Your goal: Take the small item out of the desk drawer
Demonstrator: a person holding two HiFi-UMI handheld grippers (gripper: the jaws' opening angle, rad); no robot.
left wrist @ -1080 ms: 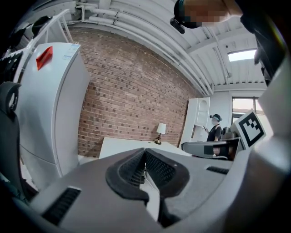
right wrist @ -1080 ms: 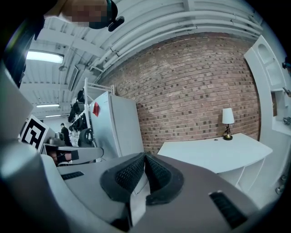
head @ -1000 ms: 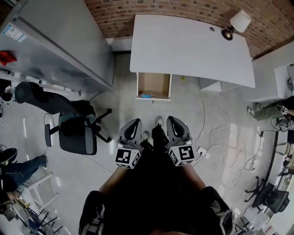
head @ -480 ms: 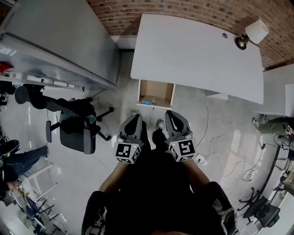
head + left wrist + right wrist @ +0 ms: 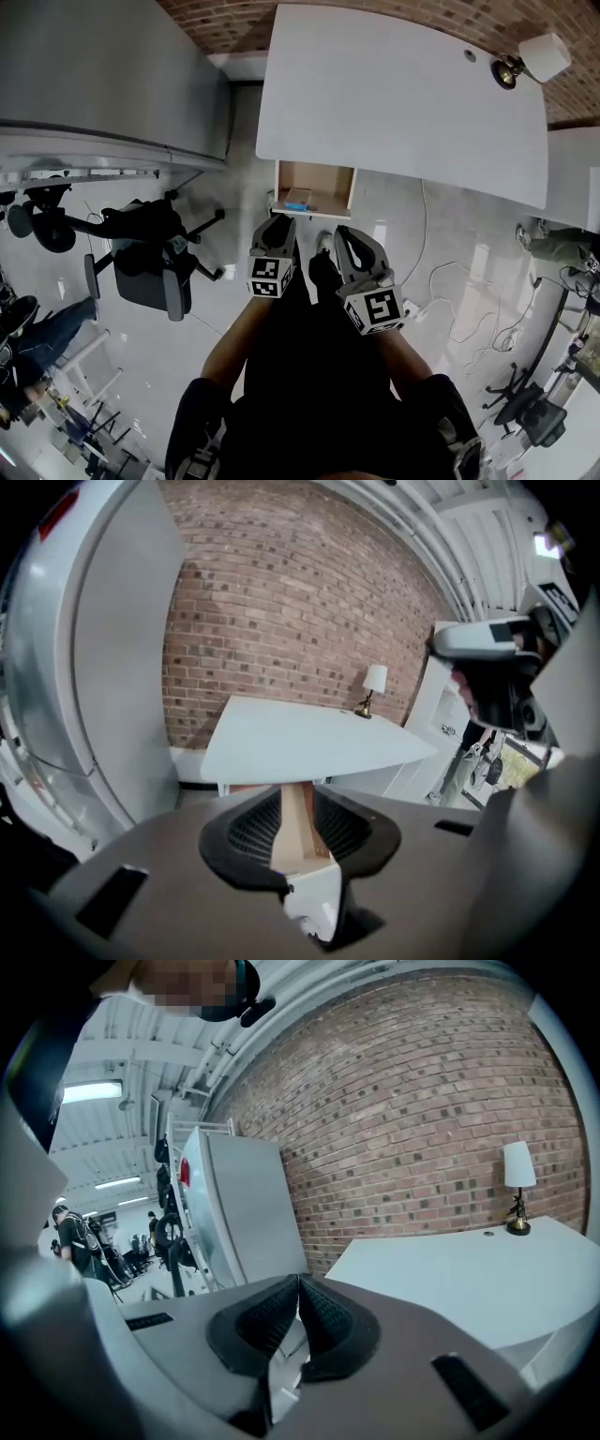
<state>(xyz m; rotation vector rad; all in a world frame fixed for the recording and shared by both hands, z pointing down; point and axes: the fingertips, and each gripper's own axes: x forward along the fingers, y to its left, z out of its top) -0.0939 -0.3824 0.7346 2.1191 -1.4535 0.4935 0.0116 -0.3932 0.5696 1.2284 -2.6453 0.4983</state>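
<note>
Under the front edge of the white desk (image 5: pixel 403 103) a wooden drawer (image 5: pixel 315 178) stands pulled out. A small blue item (image 5: pixel 298 198) lies in the drawer's near left corner. My left gripper (image 5: pixel 278 228) hovers just short of the drawer front, pointing at it. Its jaws are opening with a narrow gap and nothing between them. In the left gripper view (image 5: pixel 298 799) the drawer's wood (image 5: pixel 298 832) shows through that gap. My right gripper (image 5: pixel 345 234) hangs beside it, a little farther back. Its pads meet, so it is shut (image 5: pixel 298 1281) and empty.
A black office chair (image 5: pixel 150 267) stands left of me, below a tall grey cabinet (image 5: pixel 103 75). A lamp (image 5: pixel 534 58) sits on the desk's far right corner. Cables (image 5: pixel 441 286) trail over the floor to the right. People stand at the left (image 5: pixel 47 333) and right (image 5: pixel 562 244) edges.
I have come closer to the desk and the drawer now lies just ahead. My left gripper has reached forward past the right one, and its jaws have parted slightly.
</note>
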